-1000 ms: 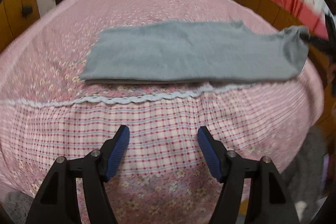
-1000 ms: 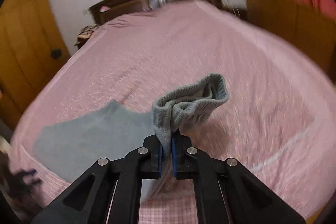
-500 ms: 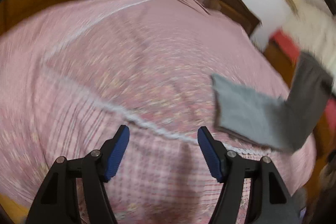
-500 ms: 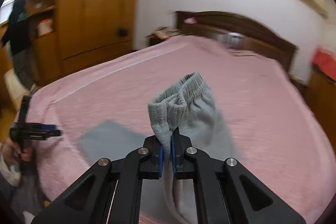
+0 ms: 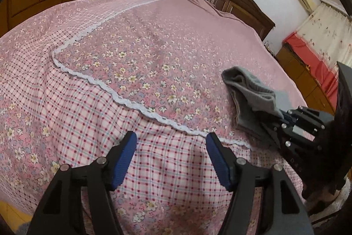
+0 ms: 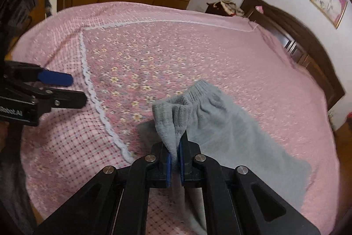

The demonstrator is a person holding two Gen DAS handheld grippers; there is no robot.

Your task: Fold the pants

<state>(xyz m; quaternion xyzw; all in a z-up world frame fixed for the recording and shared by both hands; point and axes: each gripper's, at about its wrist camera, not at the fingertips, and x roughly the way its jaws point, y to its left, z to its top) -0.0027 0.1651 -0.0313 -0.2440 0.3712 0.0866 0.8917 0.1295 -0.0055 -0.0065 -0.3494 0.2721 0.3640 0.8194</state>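
Compared with half a second ago, the grey pants are no longer held up in the air: the waistband end has been carried across and lowered, so that it now lies doubled over the rest of the garment on the pink floral bedspread, near the foot of the bed. The right gripper is clamped shut on a bunched fold of the waistband, as it was before. The left gripper is spread wide with nothing between its blue pads, unchanged from earlier, and is held above the checked border of the bedspread.

In the left wrist view the right gripper is seen from the side at the right edge, with the pants bunched ahead of it just beyond the white lace trim. The spread of the garment behind the fold is shown only in the right wrist view, where the left gripper is seen at the left edge, well apart from the pants.
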